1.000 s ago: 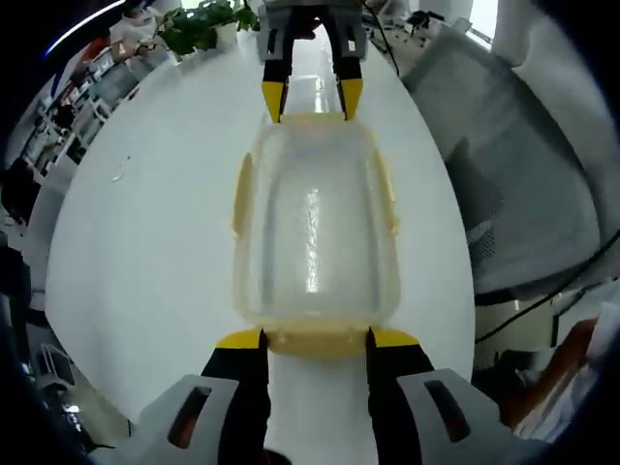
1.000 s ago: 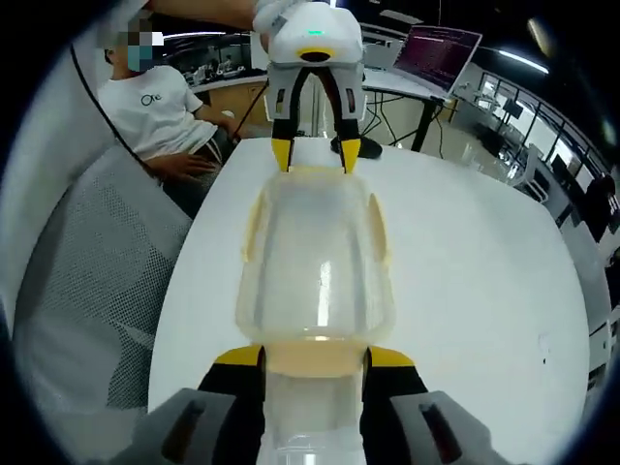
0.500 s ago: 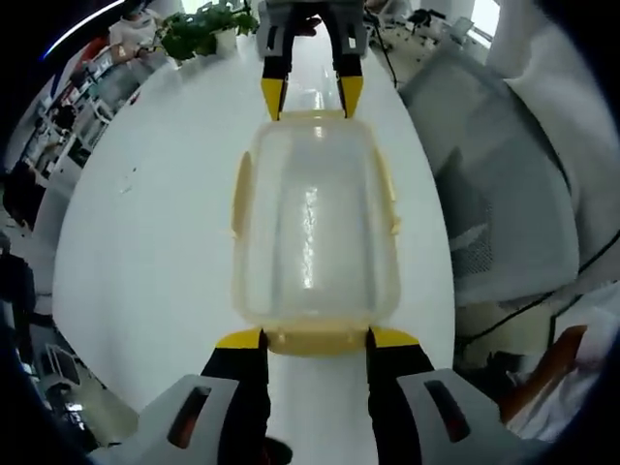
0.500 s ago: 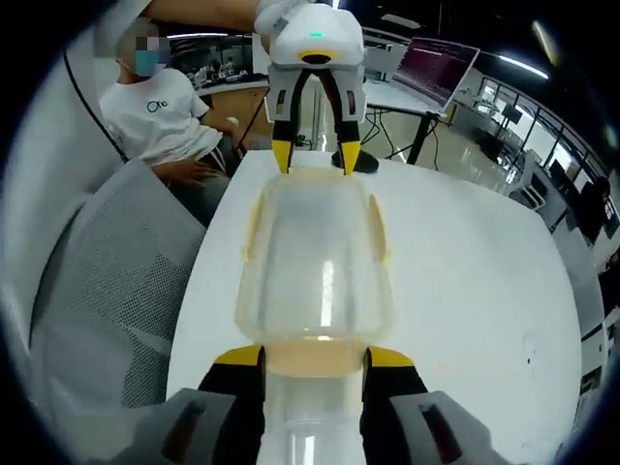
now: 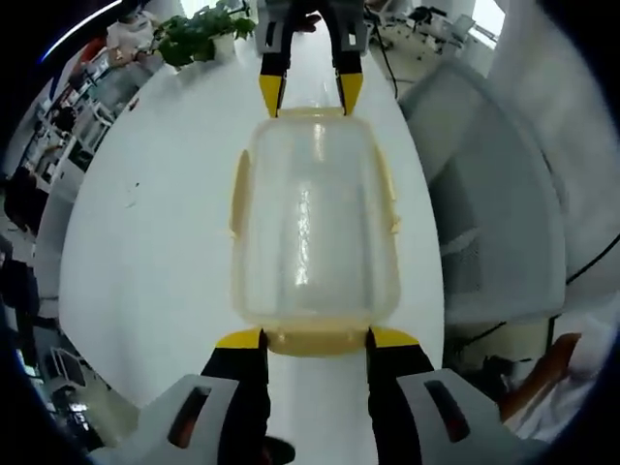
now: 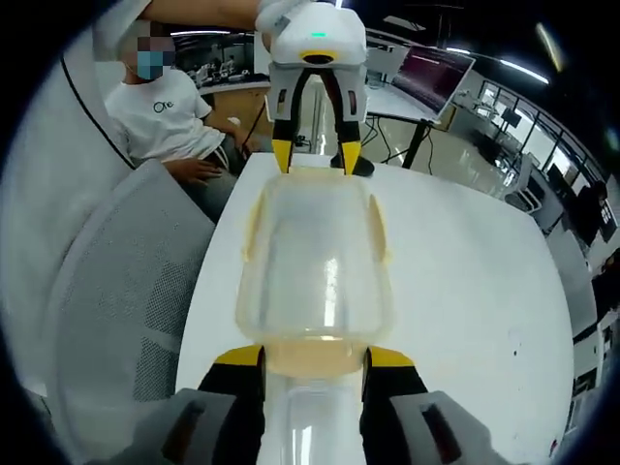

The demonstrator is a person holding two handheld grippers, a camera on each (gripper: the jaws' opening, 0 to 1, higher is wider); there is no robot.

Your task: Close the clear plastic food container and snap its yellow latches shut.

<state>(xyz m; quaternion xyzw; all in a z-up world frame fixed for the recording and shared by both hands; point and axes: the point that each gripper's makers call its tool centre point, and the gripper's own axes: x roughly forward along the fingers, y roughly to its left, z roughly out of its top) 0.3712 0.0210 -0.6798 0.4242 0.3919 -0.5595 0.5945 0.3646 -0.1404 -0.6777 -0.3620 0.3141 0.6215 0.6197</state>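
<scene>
The clear plastic container with its lid on hangs lengthwise between both grippers, above the white table. My left gripper is shut on the yellow end latch nearest to it. At the far end, the right gripper clamps the opposite latch. In the right gripper view the same container runs from my right gripper, shut on its yellow end latch, to the left gripper beyond. Yellow side latches lie along the long edges; whether they are snapped is unclear.
A grey mesh chair stands beside the table edge, seen again as the chair. A seated person in a white shirt is behind it. A potted plant sits at the table's far end. A laptop stands on another desk.
The background has shifted and the table looks a little smaller, while the container stays fixed between both grippers: both hands have moved together with it. Neither grip has changed.
</scene>
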